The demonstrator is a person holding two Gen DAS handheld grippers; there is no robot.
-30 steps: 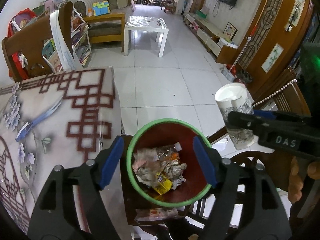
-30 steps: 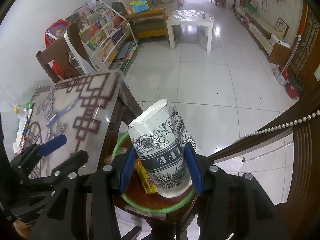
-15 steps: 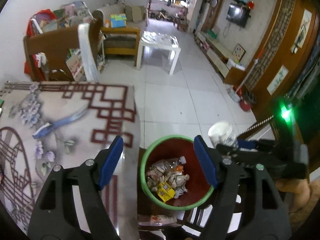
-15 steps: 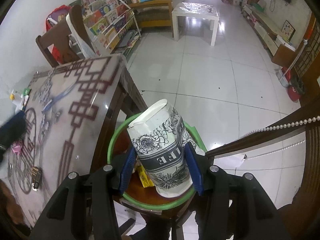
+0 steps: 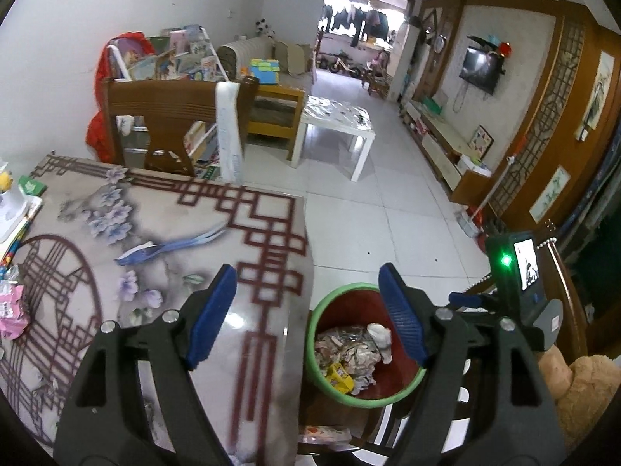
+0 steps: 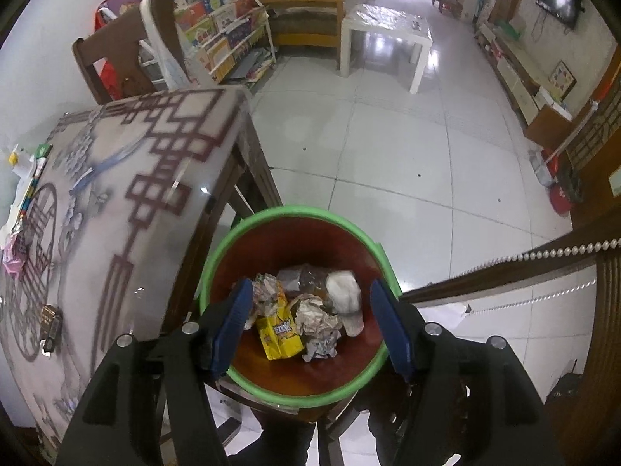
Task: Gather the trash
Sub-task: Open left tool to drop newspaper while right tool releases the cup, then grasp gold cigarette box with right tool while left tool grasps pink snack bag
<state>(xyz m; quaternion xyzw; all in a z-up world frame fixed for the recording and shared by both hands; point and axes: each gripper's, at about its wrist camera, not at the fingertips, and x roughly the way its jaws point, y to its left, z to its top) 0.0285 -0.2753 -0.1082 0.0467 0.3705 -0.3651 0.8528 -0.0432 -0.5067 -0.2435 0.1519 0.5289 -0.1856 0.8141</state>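
Left wrist view: the left gripper hangs with its jaws opening and nothing between them, one blue pad over the patterned table, the other over the bin that stands just off the table's near right corner. The bin, green-rimmed and red inside, holds crumpled paper, a yellow wrapper and a white cup lying on the heap. Pink wrappers lie at the table's left edge. The right gripper's camera block, green light on, shows at the right just beyond the bin. Right wrist view: the right gripper points down into the bin, its jaws opening and empty, pads clear of the trash. Between and below them lie the cup on its side, the yellow wrapper and balled paper. The table stands just left of the bin, a small dark object near its near edge.
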